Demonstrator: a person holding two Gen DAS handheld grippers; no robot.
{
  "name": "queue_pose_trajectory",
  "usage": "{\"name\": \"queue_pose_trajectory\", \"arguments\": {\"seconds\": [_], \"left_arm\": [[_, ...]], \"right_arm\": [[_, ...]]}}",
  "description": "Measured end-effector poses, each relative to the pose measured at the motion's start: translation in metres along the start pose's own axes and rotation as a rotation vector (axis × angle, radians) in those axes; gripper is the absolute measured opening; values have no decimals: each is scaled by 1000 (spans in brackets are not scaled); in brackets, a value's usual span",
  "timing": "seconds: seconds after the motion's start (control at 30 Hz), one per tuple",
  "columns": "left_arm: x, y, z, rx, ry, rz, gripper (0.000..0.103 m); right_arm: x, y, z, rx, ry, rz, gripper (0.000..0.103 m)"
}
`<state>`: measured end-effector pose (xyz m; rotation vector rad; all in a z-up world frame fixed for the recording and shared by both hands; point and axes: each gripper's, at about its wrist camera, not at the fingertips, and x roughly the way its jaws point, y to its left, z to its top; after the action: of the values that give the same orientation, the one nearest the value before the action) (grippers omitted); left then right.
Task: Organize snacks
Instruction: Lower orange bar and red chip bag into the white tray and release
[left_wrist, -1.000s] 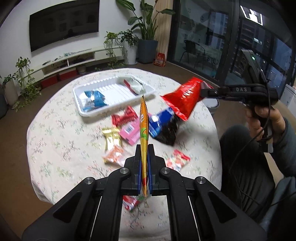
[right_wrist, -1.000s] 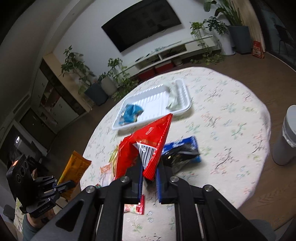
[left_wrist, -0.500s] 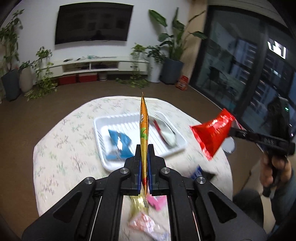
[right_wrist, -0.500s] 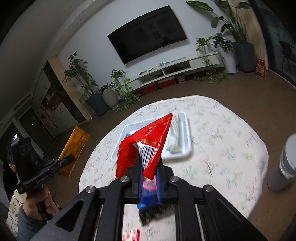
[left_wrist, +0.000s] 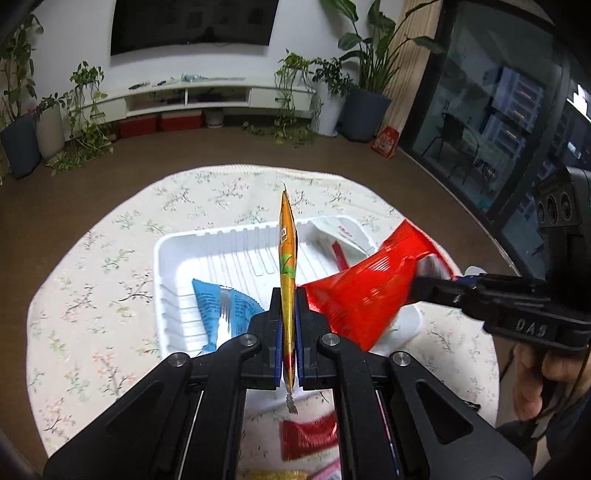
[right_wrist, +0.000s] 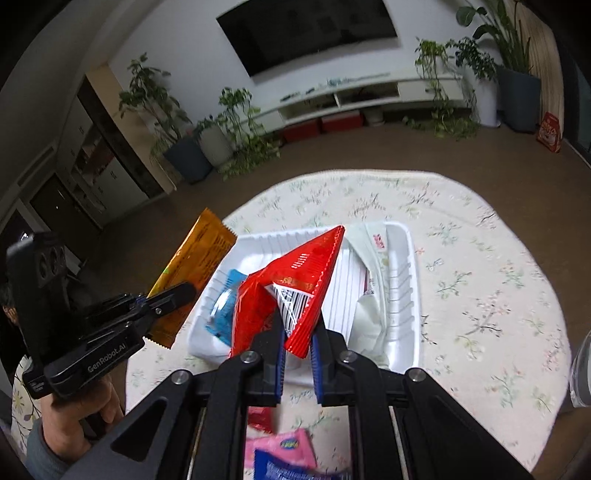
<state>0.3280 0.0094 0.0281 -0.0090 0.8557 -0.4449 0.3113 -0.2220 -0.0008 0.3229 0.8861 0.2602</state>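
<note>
I see the white ribbed plastic tray (left_wrist: 166, 258) sitting on the round table with its floral cloth (left_wrist: 92, 277). Inside the tray lies a blue crinkled snack packet (left_wrist: 221, 302) toward its left side, and a pale white wrapper with red lettering (right_wrist: 369, 266) rests along the right side.

My left gripper (left_wrist: 290, 332) has its jaws clamped on a slim orange-gold foil snack packet (left_wrist: 287, 251), which I view edge-on; it stands upright above the tray. From the right wrist camera the same packet shows its flat orange face with dark print and a zigzag-cut end.

My right gripper (right_wrist: 298, 343) is closed on a glossy red snack bag (right_wrist: 310, 266), folded into a wedge, with a white barcode panel showing. It hangs over the tray's right half, just above the white wrapper.

On the cloth nearer to me lie a small red packet (left_wrist: 308, 435), a pink packet (right_wrist: 284, 446) and a blue one (right_wrist: 280, 469), all outside the tray.
</note>
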Motion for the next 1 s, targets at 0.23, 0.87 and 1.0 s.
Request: {"name": "queue_pose_trajectory", "arguments": {"seconds": [0.23, 0.87, 1.0], "left_arm": [[45, 0, -6, 22, 69, 41, 3], [100, 15, -13, 7, 131, 97, 4], [104, 16, -13, 8, 132, 104, 5]], "right_arm": [[42, -11, -4, 17, 66, 7, 13], [78, -24, -16, 9, 132, -49, 16], [80, -23, -17, 8, 135, -59, 18]]}}
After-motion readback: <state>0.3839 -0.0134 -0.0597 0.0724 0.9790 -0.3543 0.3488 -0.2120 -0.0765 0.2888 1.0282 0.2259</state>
